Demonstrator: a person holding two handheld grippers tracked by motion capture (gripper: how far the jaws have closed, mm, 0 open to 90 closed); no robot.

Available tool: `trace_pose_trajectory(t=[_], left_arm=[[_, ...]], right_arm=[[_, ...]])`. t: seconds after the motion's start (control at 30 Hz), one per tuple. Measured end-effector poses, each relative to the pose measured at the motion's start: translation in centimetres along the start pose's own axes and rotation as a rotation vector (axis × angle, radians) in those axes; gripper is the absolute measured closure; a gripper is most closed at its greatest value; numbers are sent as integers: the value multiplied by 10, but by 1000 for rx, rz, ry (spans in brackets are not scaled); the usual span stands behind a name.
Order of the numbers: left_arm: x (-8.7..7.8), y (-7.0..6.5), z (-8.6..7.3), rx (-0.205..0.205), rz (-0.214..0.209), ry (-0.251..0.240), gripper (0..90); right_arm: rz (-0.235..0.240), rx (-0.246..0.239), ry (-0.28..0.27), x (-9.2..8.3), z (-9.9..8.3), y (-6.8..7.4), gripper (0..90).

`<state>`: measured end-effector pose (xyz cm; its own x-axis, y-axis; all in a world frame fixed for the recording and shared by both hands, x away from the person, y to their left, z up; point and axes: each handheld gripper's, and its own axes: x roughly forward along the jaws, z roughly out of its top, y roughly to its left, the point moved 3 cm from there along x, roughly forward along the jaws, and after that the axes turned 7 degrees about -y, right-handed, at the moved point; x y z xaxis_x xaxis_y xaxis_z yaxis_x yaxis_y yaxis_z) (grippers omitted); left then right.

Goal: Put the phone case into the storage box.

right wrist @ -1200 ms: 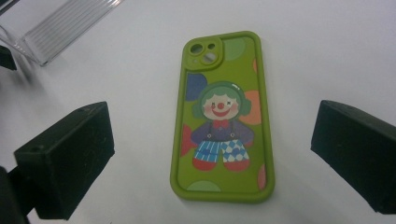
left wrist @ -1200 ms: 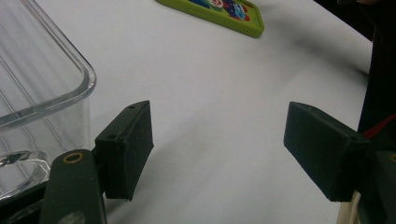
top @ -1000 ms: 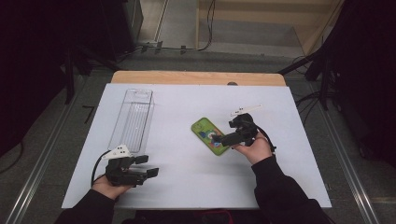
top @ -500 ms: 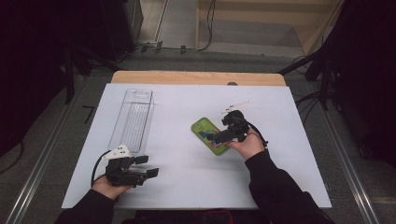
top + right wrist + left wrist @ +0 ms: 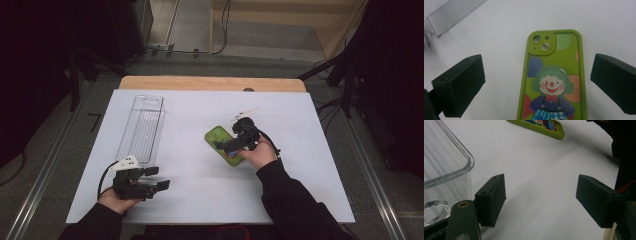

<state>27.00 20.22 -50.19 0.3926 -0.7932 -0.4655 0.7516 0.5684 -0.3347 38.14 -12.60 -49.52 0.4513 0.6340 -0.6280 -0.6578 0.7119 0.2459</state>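
Green phone case (image 5: 555, 75) lies flat mid-worktop (image 5: 200, 200), clown print up, long axis diagonal — camera cutout twd the far left. Its near end is cut off in right gripper view and hidden by the right gripper (image 5: 234, 145) from above. Right gripper jaws wide, astride it, w/o contact. Left gripper (image 5: 541, 202) wide too, beside the clear bin (image 5: 142, 127).

White-topped table (image 5: 200, 200) with a bare wooden strip along its far edge. A clear plastic container (image 5: 142, 128) lay on the left half, long side running away from the person. A green phone case (image 5: 223, 144), clown picture up, lay near the middle, well apart from it.
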Motion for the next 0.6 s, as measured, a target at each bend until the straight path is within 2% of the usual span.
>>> trace_pose_trajectory(t=[0.6], left_arm=[[-1,-1,0,-3,-6,0,248]], right_arm=[[-36,1,38,13,-13,-9,0]])
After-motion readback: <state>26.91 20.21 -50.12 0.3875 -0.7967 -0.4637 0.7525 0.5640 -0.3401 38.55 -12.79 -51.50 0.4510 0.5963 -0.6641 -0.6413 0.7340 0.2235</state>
